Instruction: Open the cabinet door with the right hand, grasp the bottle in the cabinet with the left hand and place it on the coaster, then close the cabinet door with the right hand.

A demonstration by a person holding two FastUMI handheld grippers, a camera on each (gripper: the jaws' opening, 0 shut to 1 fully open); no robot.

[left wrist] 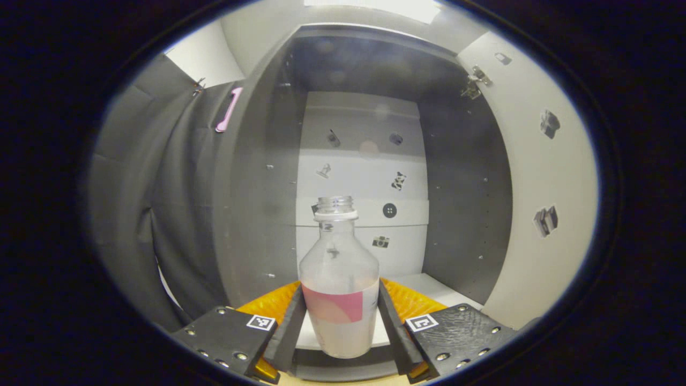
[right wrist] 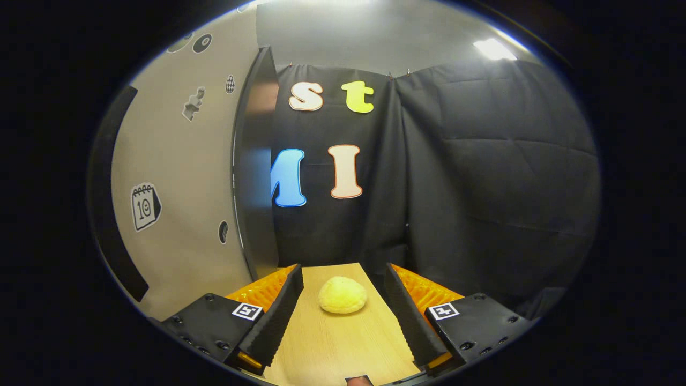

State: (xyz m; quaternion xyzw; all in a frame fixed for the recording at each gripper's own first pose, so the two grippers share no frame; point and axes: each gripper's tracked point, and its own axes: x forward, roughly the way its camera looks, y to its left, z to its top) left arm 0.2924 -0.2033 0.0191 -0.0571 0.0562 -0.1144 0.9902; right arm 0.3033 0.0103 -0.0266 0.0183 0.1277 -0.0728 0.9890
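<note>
Left gripper view: left gripper faces into the open cabinet, jaws closed around the lower body of the bottle, both pads pressing its sides at the label. Bottle upright, clear, no cap, pink and white label, milky lower part. Its base sits at the front edge of the cabinet floor; cannot tell if it touches or is lifted. Cabinet inside dark grey, white back panel with small stickers. Door swung open on the right of this view, white inner face with stickers, hinge near the top. Pink handle on a grey panel at upper left.

Right gripper view: right gripper jaws open, gripping nothing, low over the wooden counter. A yellow round lump lies on the counter between the fingers but further ahead, touching neither. Door to the left of this view, pale face with stickers, dark edge toward the camera. Black cloth wall behind.
</note>
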